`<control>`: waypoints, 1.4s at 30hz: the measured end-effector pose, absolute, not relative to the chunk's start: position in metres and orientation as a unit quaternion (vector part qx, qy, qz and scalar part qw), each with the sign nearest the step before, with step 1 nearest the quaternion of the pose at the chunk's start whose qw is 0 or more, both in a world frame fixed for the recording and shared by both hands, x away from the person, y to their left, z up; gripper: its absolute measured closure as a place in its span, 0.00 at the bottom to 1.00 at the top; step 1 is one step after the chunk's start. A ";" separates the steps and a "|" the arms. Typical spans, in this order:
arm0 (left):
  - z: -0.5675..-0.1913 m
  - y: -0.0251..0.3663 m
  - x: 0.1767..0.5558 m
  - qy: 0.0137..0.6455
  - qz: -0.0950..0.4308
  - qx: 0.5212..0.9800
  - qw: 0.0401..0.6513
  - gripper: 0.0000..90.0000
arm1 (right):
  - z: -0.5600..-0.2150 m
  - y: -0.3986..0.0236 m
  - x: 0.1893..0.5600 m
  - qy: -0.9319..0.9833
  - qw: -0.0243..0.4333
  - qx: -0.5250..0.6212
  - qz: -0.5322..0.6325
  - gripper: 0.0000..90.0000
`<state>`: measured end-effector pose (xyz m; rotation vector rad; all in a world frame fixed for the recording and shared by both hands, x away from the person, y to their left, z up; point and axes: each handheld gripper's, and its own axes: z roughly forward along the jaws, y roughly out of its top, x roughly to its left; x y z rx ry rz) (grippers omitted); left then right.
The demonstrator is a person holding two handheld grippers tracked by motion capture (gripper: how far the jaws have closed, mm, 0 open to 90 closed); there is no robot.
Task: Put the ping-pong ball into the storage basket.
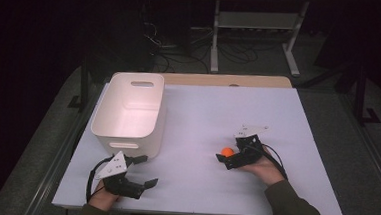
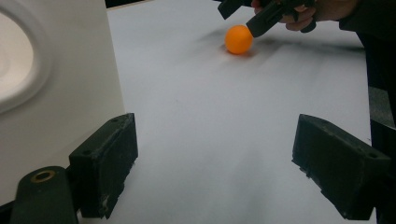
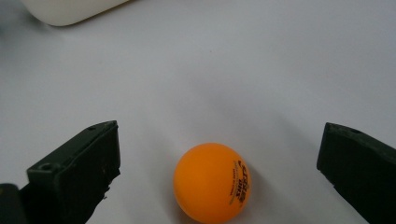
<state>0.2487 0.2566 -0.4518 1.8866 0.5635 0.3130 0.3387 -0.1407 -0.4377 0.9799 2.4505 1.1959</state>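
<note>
An orange ping-pong ball (image 1: 227, 152) (image 2: 238, 39) (image 3: 212, 182) with black print rests on the white table top (image 1: 218, 114). My right gripper (image 1: 230, 151) (image 3: 219, 158) stands open around it, one jaw on each side, neither touching the ball. In the left gripper view that same right gripper (image 2: 247, 18) reaches the ball from the far right, held by a hand. My left gripper (image 1: 143, 171) (image 2: 215, 172) is open near the front left edge of the table, nothing between its jaws. It sits just in front of a white plastic bin (image 1: 130, 111) (image 2: 51, 79).
The white bin is empty and has handle cut-outs; its corner (image 3: 70, 9) lies at the top left of the right gripper view. A wooden strip (image 1: 230, 80) edges the far side of the table. Beyond it, a desk frame (image 1: 256, 26) and cables on the dark floor.
</note>
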 end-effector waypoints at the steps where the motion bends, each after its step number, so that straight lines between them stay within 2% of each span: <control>1: -0.452 0.257 0.249 0.237 0.132 0.795 0.543 0.16 | -0.438 -0.141 0.339 0.839 0.122 0.336 0.410 0.00; 42: -0.452 0.257 0.248 0.235 0.134 0.795 0.544 0.16 | -0.456 -0.133 0.338 0.865 0.111 0.324 0.368 0.00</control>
